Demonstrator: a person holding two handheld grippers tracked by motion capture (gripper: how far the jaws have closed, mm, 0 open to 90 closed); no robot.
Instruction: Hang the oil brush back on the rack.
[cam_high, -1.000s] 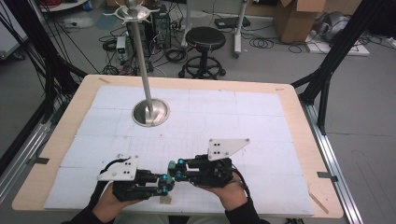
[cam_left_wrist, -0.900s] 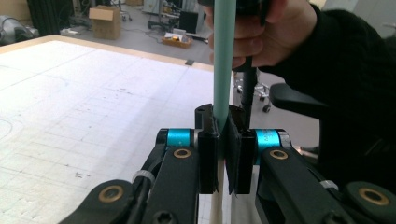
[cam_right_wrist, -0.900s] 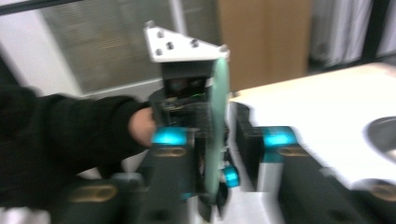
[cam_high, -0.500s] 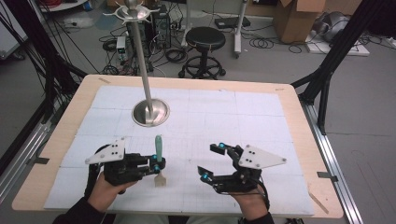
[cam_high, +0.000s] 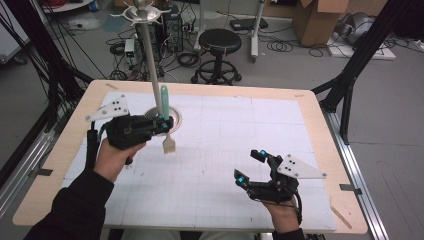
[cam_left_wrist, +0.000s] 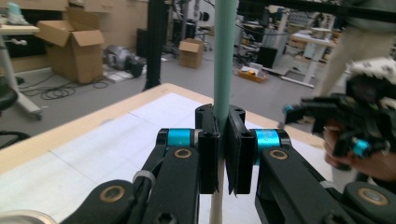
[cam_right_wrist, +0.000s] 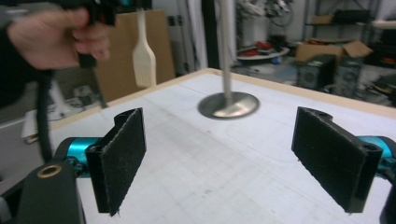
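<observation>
Left claw, upper left of the high view, is clamped on the spatula mid-handle, holding it upright above the tabletop. Its jaws hide part of the handle, and the green top is cut off in its own view. Right claw, lower right, has just been opening, nothing between its jaws. The stand top is cropped.
</observation>
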